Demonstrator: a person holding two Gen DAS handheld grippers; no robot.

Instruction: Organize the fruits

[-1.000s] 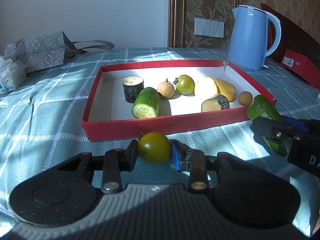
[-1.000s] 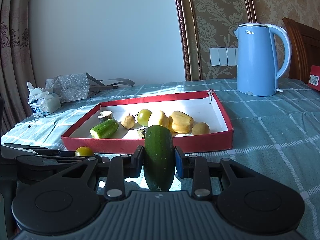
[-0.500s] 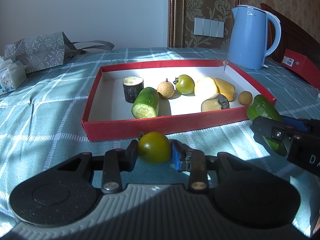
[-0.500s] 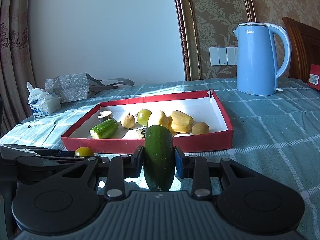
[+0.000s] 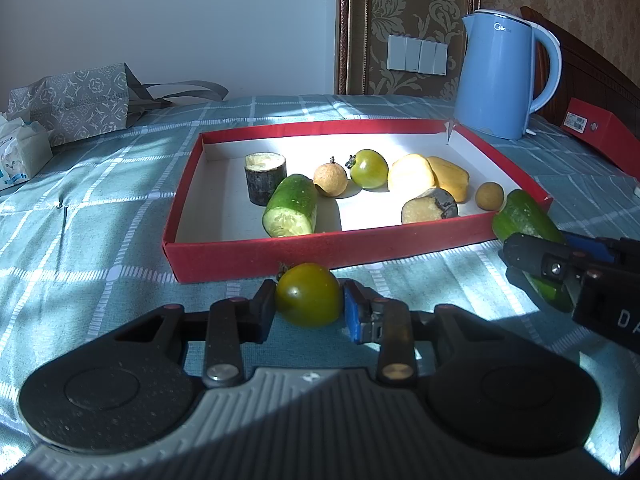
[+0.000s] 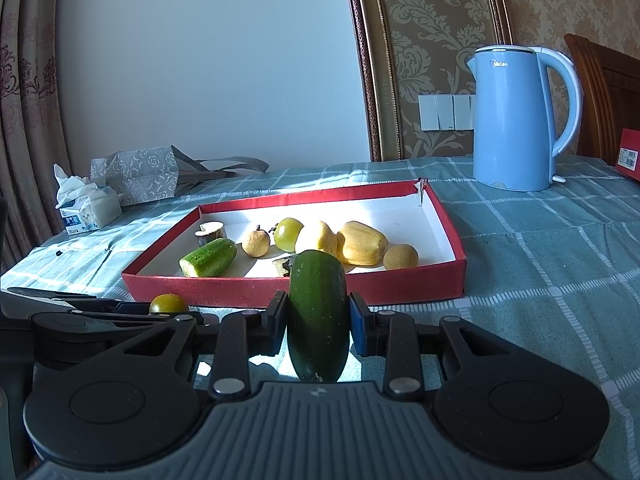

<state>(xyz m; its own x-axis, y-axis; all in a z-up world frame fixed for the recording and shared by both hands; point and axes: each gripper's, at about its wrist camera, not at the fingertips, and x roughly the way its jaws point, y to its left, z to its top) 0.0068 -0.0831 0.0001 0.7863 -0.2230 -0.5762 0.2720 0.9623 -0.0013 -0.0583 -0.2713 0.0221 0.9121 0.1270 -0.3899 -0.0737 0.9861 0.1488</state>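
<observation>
- Left wrist view: your left gripper (image 5: pixel 309 312) is clamped on a round green tomato (image 5: pixel 309 294), just short of the red cardboard tray's (image 5: pixel 320 246) near wall.
- Right wrist view: your right gripper (image 6: pixel 318 322) grips a dark green cucumber half (image 6: pixel 317 316), its long axis pointing at the tray ahead.
- Both loads lie outside the tray; lift over the wall.

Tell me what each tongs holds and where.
Left tongs: green tomato, pinched at its sides. Right tongs: cucumber piece, clamped across its middle.
</observation>
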